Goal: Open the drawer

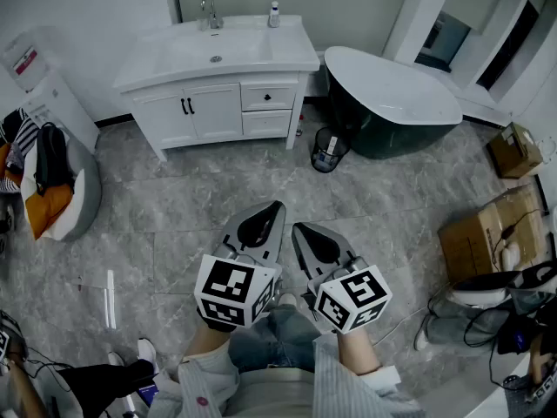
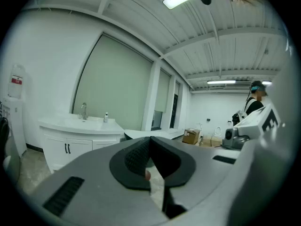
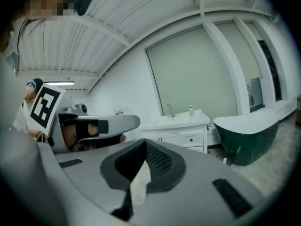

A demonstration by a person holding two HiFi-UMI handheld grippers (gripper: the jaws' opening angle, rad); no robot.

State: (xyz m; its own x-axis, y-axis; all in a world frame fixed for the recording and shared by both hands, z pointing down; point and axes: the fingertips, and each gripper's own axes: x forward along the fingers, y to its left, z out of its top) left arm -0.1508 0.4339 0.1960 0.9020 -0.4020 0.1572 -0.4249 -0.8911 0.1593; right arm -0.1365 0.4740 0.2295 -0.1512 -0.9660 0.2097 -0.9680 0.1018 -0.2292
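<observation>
A white vanity [image 1: 218, 59] with a sink stands against the far wall. On its right side are two small drawers, the upper drawer [image 1: 268, 97] with a dark knob and the lower drawer [image 1: 266, 124] beneath it; both are closed. The upper drawer [image 3: 192, 139] also shows in the right gripper view. My left gripper [image 1: 273, 210] and right gripper [image 1: 301, 231] are held side by side over the floor, well short of the vanity, pointing toward it. Both are shut with nothing between their jaws. The left gripper [image 2: 150, 139] and right gripper [image 3: 144, 144] show their tips meeting.
A dark green bathtub [image 1: 392, 94] stands right of the vanity, with a small waste bin [image 1: 328, 149] between them. Cardboard boxes [image 1: 483, 233] and cables lie at the right. A cushion with clothes [image 1: 52, 181] and a water dispenser [image 1: 35, 77] are at the left.
</observation>
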